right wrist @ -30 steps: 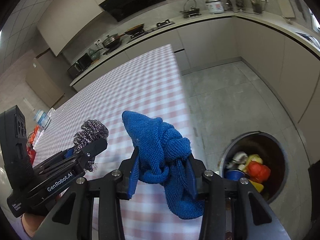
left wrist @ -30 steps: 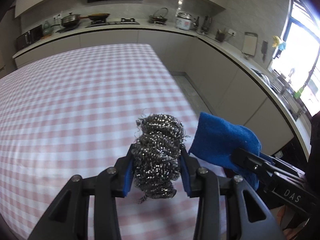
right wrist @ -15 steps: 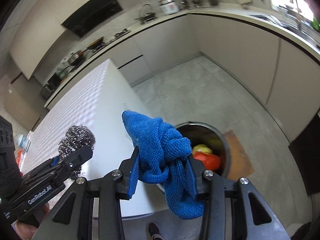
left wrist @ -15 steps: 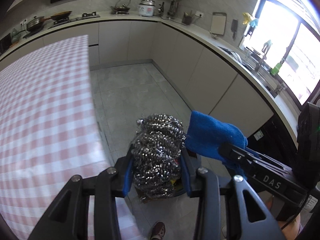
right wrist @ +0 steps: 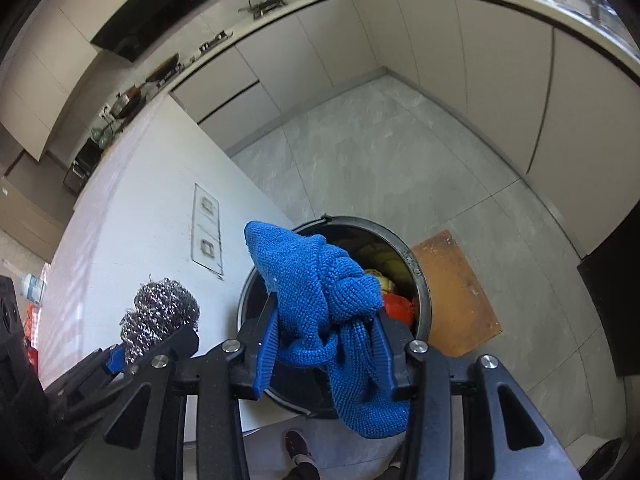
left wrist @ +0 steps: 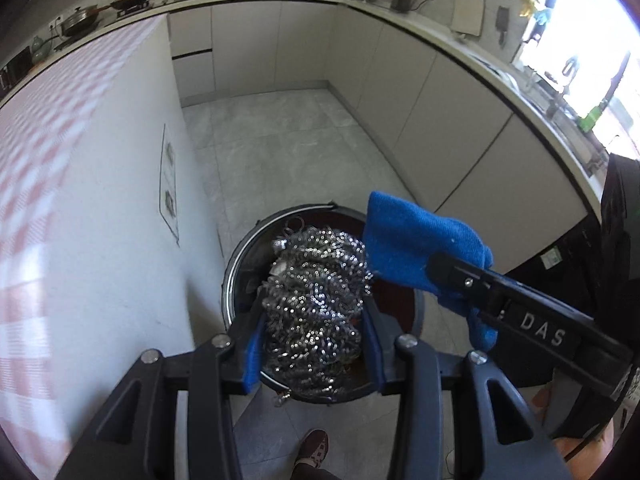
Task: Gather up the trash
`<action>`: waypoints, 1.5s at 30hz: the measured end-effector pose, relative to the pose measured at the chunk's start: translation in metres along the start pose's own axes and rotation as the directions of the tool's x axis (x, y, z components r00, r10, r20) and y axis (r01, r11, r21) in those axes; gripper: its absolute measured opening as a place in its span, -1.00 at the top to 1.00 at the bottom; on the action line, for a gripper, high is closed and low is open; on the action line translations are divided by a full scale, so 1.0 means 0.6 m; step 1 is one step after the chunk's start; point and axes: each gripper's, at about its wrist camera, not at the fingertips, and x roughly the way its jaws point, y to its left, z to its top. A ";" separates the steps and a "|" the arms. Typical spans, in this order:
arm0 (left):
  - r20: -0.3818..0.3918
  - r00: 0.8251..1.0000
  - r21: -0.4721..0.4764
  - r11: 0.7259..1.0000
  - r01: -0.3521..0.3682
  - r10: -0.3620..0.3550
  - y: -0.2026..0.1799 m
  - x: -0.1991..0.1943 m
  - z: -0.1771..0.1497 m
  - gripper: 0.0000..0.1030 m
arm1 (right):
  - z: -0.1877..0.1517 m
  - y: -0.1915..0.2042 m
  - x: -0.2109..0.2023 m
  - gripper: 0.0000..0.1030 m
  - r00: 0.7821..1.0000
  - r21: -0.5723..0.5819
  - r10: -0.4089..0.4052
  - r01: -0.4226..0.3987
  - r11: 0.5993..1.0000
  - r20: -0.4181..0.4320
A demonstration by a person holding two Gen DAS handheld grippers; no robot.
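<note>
Blue pads line the two fingers of the left gripper [left wrist: 314,344], and between them a steel wool scourer [left wrist: 316,312] is clamped, its coiled strands bulging above and below the grip. The scourer is held in the air directly over the open mouth of a round dark trash bin [left wrist: 232,280] that stands on the grey tiled floor [left wrist: 288,152], just beside the white side panel of the kitchen island [left wrist: 132,208].

The right gripper [right wrist: 326,354] is closed on a blue knitted cloth [right wrist: 320,292]. The cloth is bunched between the blue pads; one end stands up above the fingers and the other hangs down below them. It is likewise held over the bin [right wrist: 420,280], in which yellow and red waste [right wrist: 394,280] is seen. In the left wrist view the cloth [left wrist: 416,248] and the right gripper [left wrist: 460,284] appear just right of the scourer, almost touching it; in the right wrist view the scourer [right wrist: 160,316] and the left gripper [right wrist: 156,344] appear at lower left.

An orange-brown mat [right wrist: 456,292] lies on the floor against the right side of the bin. A shoe [right wrist: 296,446] is visible at the bottom edge. The island top is covered by a pink checked cloth [left wrist: 48,152]. Pale cabinets [left wrist: 440,92] run along the far walls.
</note>
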 end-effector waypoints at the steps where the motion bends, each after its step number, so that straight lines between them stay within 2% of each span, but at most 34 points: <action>1: -0.004 1.000 -0.009 1.000 -0.007 0.007 -0.001 0.010 -0.002 0.10 | 0.002 -0.003 0.012 0.08 1.000 -0.006 -0.002 0.002 1.000 -0.008; 5: -0.025 0.998 -0.036 0.998 -0.054 0.053 0.001 0.045 -0.008 -0.10 | 0.016 -0.014 0.053 -0.18 1.000 -0.017 0.010 -0.010 1.000 -0.027; 7: -0.025 0.996 -0.044 0.995 -0.092 0.091 0.003 0.056 -0.011 -0.33 | 0.023 -0.020 0.062 -0.21 1.000 -0.026 0.003 -0.003 1.000 -0.013; 12: 0.001 0.993 -0.048 0.992 -0.119 0.119 -0.001 0.051 -0.014 -0.36 | 0.018 -0.024 0.042 -0.21 1.000 -0.047 -0.005 0.007 0.999 0.030; 20: 0.094 0.989 -0.066 0.992 -0.111 0.117 -0.026 -0.069 -0.013 -0.41 | 0.012 -0.016 -0.046 -0.26 0.999 -0.078 0.006 -0.003 0.997 0.042; 24: 0.161 0.977 -0.110 0.986 -0.124 0.141 -0.019 -0.167 -0.021 -0.58 | 0.006 0.019 -0.107 -0.35 0.999 -0.141 0.025 -0.018 0.990 0.045; 26: 0.188 0.967 -0.131 0.980 -0.148 0.171 -0.006 -0.213 -0.026 -0.60 | -0.006 0.044 -0.139 -0.37 0.998 -0.181 0.042 -0.033 0.983 0.044; 29: 0.219 0.952 -0.147 0.972 -0.185 0.214 0.016 -0.287 -0.048 -0.69 | -0.036 0.083 -0.190 -0.44 0.996 -0.232 0.074 -0.061 0.971 0.050; 31: 0.244 0.935 -0.156 0.962 -0.222 0.256 0.032 -0.337 -0.071 -0.74 | -0.069 0.115 -0.228 -0.49 0.993 -0.275 0.095 -0.073 0.959 0.068; 34: 0.282 0.912 -0.168 0.951 -0.260 0.299 0.056 -0.392 -0.111 -0.77 | -0.124 0.161 -0.282 -0.57 0.988 -0.338 0.087 -0.039 0.940 0.127; 36: 0.299 0.903 -0.180 0.948 -0.263 0.308 0.070 -0.414 -0.141 -0.78 | -0.164 0.183 -0.314 -0.68 0.982 -0.357 0.083 -0.017 0.934 0.171; 42: 0.323 0.893 -0.203 0.944 -0.260 0.315 0.083 -0.455 -0.222 -0.79 | -0.284 0.227 -0.402 -0.79 0.962 -0.351 0.021 0.079 0.933 0.274; 45: 0.321 0.897 -0.206 0.947 -0.247 0.303 0.082 -0.471 -0.251 -0.79 | -0.324 0.238 -0.435 -0.82 0.951 -0.347 -0.027 0.139 0.928 0.307</action>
